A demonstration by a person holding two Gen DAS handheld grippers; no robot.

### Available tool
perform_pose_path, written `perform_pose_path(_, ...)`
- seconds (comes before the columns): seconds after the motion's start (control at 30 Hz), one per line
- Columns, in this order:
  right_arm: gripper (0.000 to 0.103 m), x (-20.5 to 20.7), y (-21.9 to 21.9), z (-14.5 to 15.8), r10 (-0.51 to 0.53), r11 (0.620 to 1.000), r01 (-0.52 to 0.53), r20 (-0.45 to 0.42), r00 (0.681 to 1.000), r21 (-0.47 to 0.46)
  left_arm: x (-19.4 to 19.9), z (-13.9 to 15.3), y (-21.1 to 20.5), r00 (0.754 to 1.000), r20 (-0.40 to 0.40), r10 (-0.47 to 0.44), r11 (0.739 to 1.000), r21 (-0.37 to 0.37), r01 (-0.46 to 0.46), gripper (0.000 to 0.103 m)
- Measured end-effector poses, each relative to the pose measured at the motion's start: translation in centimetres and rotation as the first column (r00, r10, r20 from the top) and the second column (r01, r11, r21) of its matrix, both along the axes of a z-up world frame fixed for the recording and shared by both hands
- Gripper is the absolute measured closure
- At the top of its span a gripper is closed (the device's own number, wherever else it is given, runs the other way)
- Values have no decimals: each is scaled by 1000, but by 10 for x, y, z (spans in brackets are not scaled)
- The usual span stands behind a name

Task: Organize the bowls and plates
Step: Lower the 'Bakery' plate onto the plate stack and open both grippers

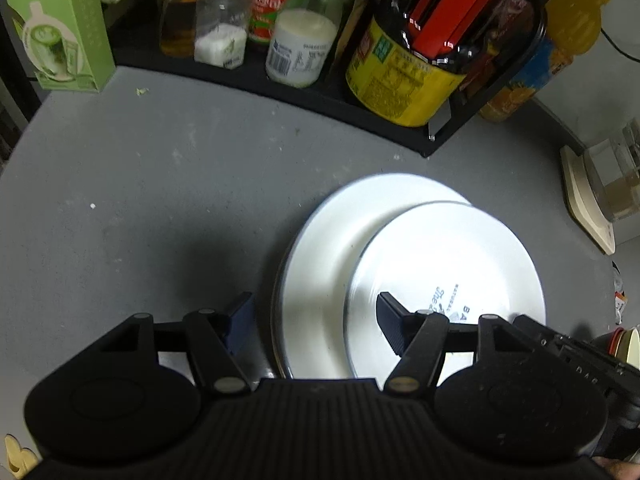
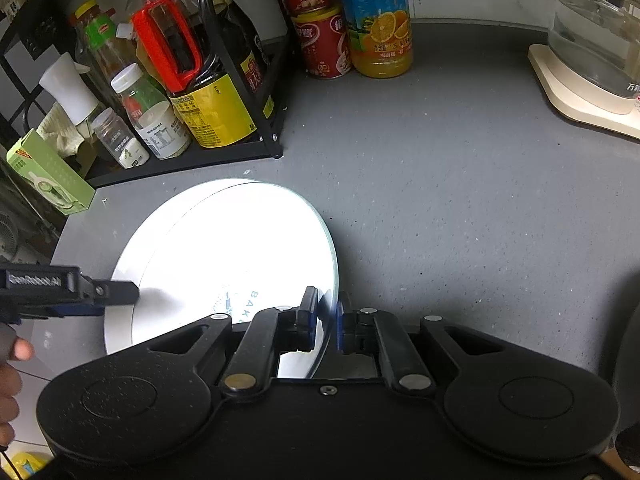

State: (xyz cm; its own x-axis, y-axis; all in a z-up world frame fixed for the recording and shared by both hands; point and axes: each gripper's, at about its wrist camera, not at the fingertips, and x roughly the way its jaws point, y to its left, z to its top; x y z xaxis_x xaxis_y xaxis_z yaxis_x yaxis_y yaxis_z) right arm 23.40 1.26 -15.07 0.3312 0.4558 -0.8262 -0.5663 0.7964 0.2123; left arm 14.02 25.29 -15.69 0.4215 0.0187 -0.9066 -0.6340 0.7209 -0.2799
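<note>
Your right tongs (image 2: 324, 320) pinch the upper plate's (image 2: 240, 248) rim; left tongs (image 1: 310, 320) gape empty. Next, centre it on the lower plate (image 1: 320, 248).

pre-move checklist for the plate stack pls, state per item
1. right gripper clamped on rim of upper plate: ok.
2. left gripper open, pads off the plates: ok.
3. Upper plate centred on lower plate: not ok, offset toward the right gripper.
4. Upper plate lying flat: cannot tell, glare.
5. Grey counter around the stack free: ok.
6. Clear of black rack: ok.
</note>
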Motion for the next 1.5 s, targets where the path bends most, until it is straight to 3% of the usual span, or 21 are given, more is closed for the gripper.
perform_pose_path(0.17, 91, 1, 0, 0, -8, 1000, 8, -1, 1000, -6, 3, -16, 1, 998, -54, 6, 1000, -5, -7, 38)
perform_pose_path(0.3, 79, 4, 1, -2, -17, 1000, 17, -5, 1000, -22, 0, -20, 4, 999, -41, 12, 1000, -23, -13, 38)
perform_pose_path(0.47, 73, 5, 4, -5, -20, 999, 20, -13, 1000, -36, -3, -24, 10, 999, -39, 31, 999, -29, -32, 31)
perform_pose_path(0.97, 71, 4, 17, -14, 4, 998, -6, -27, 1000, -60, -15, -22, 28, 999, -13, 52, 998, -37, -53, 29)
perform_pose_path(1.03, 81, 3, 16, -13, 7, 999, -8, -37, 999, -44, -14, -22, 28, 999, -12, 52, 998, -37, -52, 29)
perform_pose_path(1.13, 81, 3, 15, -13, 12, 999, -14, -43, 999, -34, -15, -22, 28, 999, 9, 54, 997, -53, -53, 37)
perform_pose_path(1.2, 81, 4, 14, -14, 13, 1000, -15, -50, 999, -25, -15, -23, 29, 998, 36, 53, 995, -91, -50, 55)
perform_pose_path(1.3, 81, 6, 13, -14, 5, 1000, -7, -60, 998, -21, -14, -21, 29, 997, 63, 48, 990, -132, -40, 73)
perform_pose_path(1.5, 80, 8, 13, -14, -3, 1000, 1, -74, 997, -21, -13, -21, 27, 996, 68, 56, 989, -140, -46, 74)
